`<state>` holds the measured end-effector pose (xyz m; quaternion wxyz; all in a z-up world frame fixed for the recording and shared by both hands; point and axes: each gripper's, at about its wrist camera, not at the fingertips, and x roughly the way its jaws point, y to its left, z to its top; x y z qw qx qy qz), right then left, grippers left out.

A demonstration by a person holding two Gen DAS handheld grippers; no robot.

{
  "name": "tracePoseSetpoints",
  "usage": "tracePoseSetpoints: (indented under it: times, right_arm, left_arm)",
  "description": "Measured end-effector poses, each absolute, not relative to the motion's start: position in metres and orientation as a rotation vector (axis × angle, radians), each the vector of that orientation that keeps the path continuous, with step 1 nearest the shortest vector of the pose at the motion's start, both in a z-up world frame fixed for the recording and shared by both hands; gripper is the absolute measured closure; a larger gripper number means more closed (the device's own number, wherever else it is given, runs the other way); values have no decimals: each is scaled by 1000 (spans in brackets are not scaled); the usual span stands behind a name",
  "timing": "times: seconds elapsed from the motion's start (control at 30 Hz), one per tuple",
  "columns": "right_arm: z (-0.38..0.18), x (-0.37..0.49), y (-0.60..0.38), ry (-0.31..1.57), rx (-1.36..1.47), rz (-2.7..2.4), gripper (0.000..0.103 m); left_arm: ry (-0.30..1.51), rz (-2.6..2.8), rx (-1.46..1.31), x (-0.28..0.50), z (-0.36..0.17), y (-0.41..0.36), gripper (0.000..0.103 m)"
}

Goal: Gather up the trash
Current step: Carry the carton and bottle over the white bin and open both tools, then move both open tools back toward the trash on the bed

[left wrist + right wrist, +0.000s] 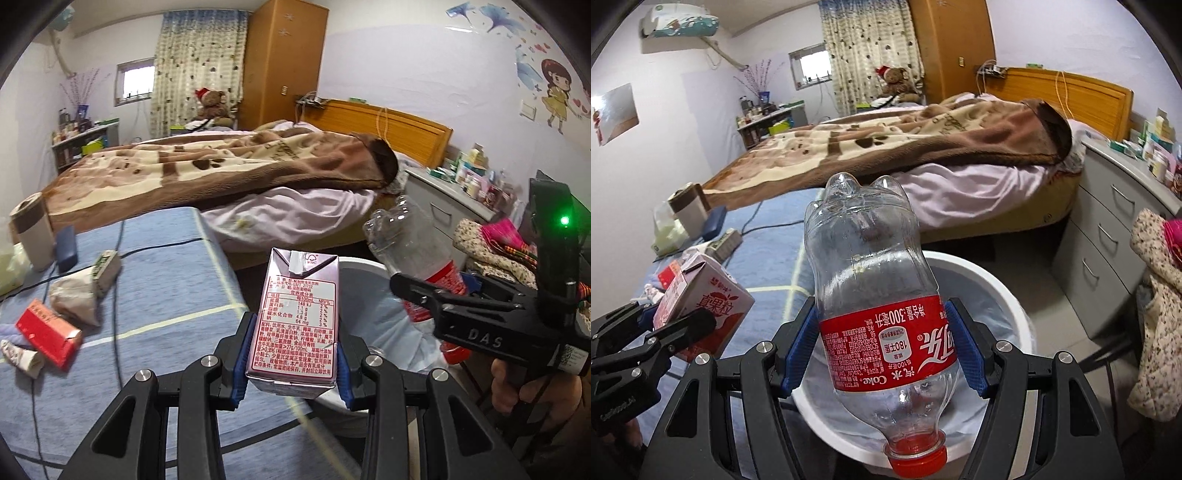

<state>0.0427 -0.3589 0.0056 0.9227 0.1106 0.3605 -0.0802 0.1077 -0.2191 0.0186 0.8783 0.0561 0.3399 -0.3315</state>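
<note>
Bin (1015,291) beside cluttered blue table (166,280)

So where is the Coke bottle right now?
The empty Coke bottle sits in the middle of the right wrist view, cap down, gripped by the right gripper above the white bin, right of the milk carton.

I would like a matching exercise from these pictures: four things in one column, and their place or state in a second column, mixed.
Things:
1. drink carton
2. plastic bottle
3. red box
4. white bin

Places or states:
A. lying on the blue cloth
B. clamped in the right hand-held gripper, cap downward
C. standing beside the blue surface, lined with a bag
D. clamped in the left hand-held gripper

Pairs: 1-D, 2-B, 3-A, 4-C
</note>
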Motion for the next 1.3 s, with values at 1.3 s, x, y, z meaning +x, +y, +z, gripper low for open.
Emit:
tracePoseSetpoints:
  times: [1.3]
  right_arm:
    - [-15, 45, -390, 813, 285, -244, 30]
  left_arm:
    - [745, -732, 86, 119, 7, -249, 49]
